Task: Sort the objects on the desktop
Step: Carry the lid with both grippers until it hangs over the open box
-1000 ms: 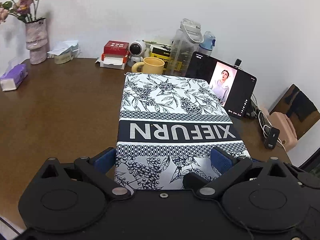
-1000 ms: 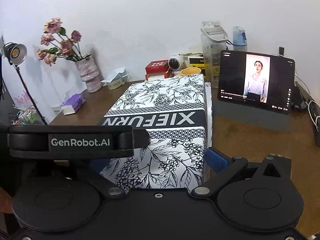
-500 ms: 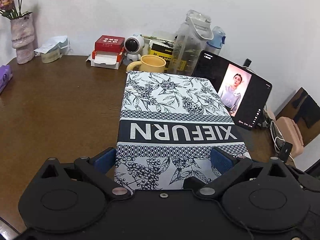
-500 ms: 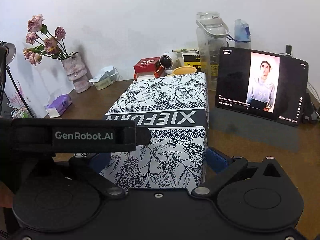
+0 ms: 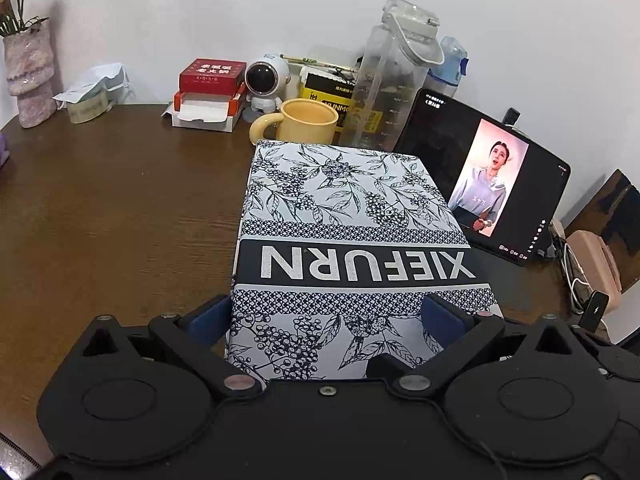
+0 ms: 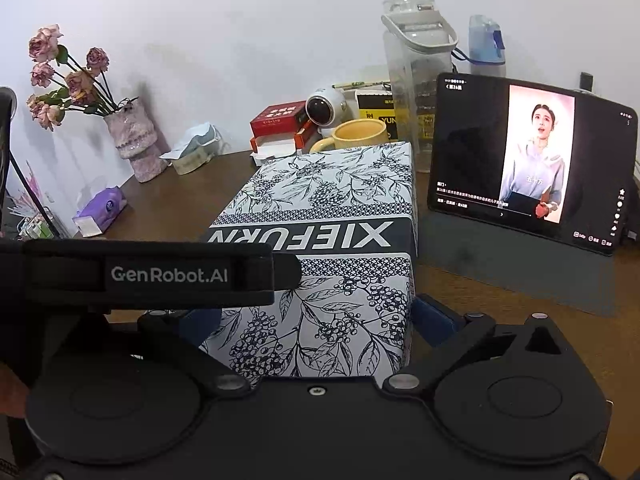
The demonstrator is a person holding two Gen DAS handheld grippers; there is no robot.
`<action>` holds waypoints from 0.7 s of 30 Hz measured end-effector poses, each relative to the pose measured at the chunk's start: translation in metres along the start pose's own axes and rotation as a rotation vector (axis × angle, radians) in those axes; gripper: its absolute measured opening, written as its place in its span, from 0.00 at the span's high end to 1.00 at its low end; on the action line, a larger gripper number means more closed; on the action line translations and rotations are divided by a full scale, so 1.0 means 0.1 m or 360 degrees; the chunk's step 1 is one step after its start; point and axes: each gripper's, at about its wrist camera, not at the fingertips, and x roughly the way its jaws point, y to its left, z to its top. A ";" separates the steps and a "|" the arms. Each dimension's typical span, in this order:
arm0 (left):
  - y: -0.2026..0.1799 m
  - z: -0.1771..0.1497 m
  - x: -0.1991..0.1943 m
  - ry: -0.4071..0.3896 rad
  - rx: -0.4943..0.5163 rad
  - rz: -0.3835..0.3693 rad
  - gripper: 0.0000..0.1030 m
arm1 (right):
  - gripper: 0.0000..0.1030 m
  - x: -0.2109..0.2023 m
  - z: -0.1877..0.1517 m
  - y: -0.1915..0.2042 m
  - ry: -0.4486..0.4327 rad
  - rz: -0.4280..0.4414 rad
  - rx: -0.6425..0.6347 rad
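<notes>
Left wrist view: our left gripper (image 5: 326, 316) has both blue pads flat on the side walls of the patterned box (image 5: 348, 240), pinching its near end. Box fills centre frame, lettered band across the lid, far end at 12 o'clock just short of the yellow mug (image 5: 306, 122). Whether it rests on the worktop (image 5: 120, 208) or is just off it, we cannot tell. Tablet (image 5: 488, 184) stands at 2 o'clock, just beside the box's right edge.

Right wrist view: our right gripper (image 6: 316, 320) also straddles the box's near end, jaws pressed onto its side walls; left pad is partly hidden behind the other gripper's strap. Vase (image 6: 134, 144) at 10 o'clock, well apart. Tablet at 2 o'clock, near.

Handling, our read: rigid printed cardboard, smooth and likely a bit slippery. Weight unknown; it is long, so an end grip will lever it downward. Walls may bow under hard squeeze. We'd hold low on the side walls, near corners where the card is stiffest, and keep it level.
</notes>
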 end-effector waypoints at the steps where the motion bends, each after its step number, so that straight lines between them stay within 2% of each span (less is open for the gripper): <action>1: 0.00 0.00 0.02 0.0000 0.0006 0.0003 0.03 | 0.01 0.01 -0.01 0.00 0.0001 0.0001 0.0001; 21: -0.05 0.05 0.16 0.0008 0.0109 0.0059 0.04 | 0.02 0.25 0.06 -0.14 0.0058 0.0047 0.0086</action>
